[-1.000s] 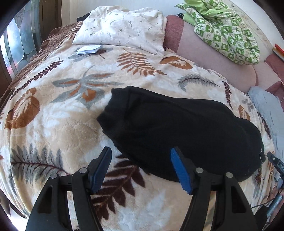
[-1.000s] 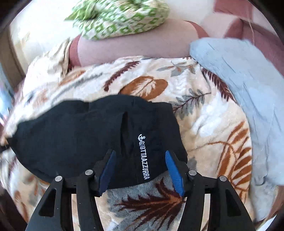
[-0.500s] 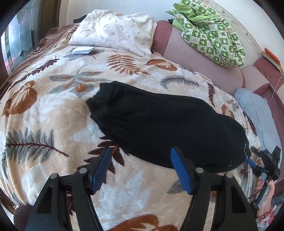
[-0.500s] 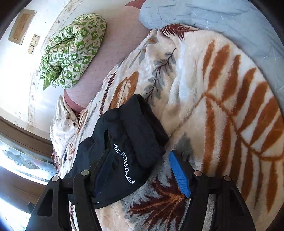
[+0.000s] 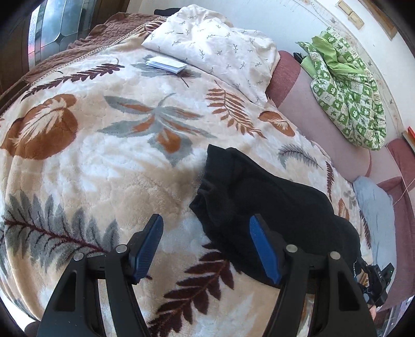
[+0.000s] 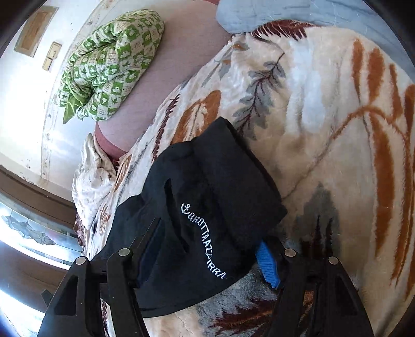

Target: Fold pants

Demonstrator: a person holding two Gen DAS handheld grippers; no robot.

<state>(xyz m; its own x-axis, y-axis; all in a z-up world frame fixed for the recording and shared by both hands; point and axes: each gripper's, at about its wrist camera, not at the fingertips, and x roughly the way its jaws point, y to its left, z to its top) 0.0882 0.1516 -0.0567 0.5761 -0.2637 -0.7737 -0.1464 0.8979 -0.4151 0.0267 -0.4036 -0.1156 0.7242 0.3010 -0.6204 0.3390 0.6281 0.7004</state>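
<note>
Black pants lie folded lengthwise on a leaf-patterned blanket. In the right wrist view the waist end with white embroidered lettering lies between the fingers. My left gripper is open, just short of the leg-end edge of the pants; its right pad overlaps the black cloth. My right gripper is open around the waist end; the cloth covers most of the left pad, and the blue right pad shows beside it. The right gripper also shows in the left wrist view.
A white pillow and a small booklet lie at the far end. A green checked quilt rests on a pink bolster. A light blue cloth lies at the right. A stained-glass window is at the far left.
My left gripper has swung left toward the leg end of the pants. My right gripper has moved forward, so the waist end now lies between its open fingers.
</note>
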